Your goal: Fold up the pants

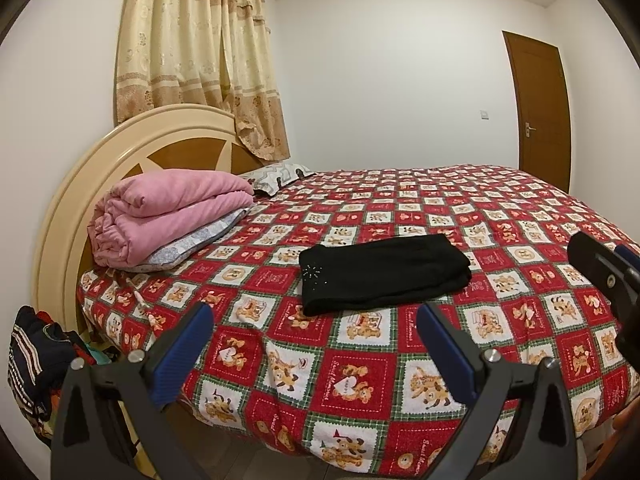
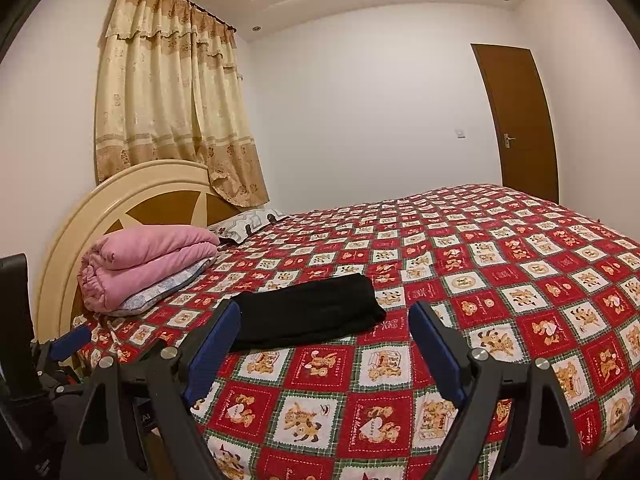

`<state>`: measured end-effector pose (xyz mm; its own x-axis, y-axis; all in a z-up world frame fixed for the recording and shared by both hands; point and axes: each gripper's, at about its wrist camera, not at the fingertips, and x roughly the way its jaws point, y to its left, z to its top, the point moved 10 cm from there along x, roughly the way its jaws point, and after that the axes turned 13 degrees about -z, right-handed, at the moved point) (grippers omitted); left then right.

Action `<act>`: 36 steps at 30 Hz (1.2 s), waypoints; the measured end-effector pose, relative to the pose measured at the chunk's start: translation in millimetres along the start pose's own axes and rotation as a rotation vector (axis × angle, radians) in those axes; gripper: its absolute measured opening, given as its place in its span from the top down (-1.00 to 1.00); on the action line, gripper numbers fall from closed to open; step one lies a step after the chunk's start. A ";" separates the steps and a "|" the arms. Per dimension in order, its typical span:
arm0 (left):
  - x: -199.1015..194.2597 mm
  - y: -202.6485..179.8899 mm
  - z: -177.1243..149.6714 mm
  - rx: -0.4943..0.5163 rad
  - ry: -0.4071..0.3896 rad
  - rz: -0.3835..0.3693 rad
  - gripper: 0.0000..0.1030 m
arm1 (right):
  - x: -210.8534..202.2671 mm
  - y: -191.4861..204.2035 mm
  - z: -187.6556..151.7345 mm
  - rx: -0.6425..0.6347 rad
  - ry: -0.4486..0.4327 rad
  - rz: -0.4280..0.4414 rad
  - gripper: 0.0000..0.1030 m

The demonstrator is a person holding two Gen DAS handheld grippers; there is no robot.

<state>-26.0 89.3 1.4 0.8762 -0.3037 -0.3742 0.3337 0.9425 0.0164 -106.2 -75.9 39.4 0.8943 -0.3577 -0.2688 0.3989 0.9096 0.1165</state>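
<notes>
- Bedspread (image 1: 360, 364), red teddy-bear check, covers the bed.
- Black pants (image 1: 384, 272), folded, lie flat mid-bed, beyond my fingertips, untouched.
- My left fingers (image 1: 314, 354): spread, empty.
- My right fingers (image 2: 324, 350): spread, empty.

Pants (image 1: 384, 270) matt black cloth; bedspread (image 1: 360, 372) printed cotton.

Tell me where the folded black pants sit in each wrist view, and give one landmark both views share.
Left wrist: the black pants lie folded on the bedspread at centre frame, beyond the open left gripper, untouched.
Right wrist: the black pants lie left of centre, just beyond the open right gripper, nearer its left finger.
Shared landmark: the folded pink blanket by the headboard, left of the pants.
</notes>
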 end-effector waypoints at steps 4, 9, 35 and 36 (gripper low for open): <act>1.0 4.4 -3.7 -0.021 0.009 0.002 -1.00 | -0.2 -0.4 -0.2 0.000 0.003 0.003 -0.70; 2.2 6.2 -7.0 -0.028 0.020 0.004 -1.00 | -0.4 -0.8 0.2 0.001 -0.001 0.002 -0.70; 6.1 9.0 -7.7 -0.017 0.026 0.025 -1.00 | 2.6 -3.8 -3.3 0.005 0.011 0.000 -0.70; 7.0 8.5 -6.5 -0.017 0.027 0.025 -1.00 | 2.4 -3.7 -3.8 0.007 0.012 -0.001 -0.70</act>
<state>-19.3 96.1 -7.1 0.8744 -0.2765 -0.3987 0.3057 0.9521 0.0102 -106.3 -79.3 34.7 0.8912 -0.3564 -0.2806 0.4015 0.9076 0.1224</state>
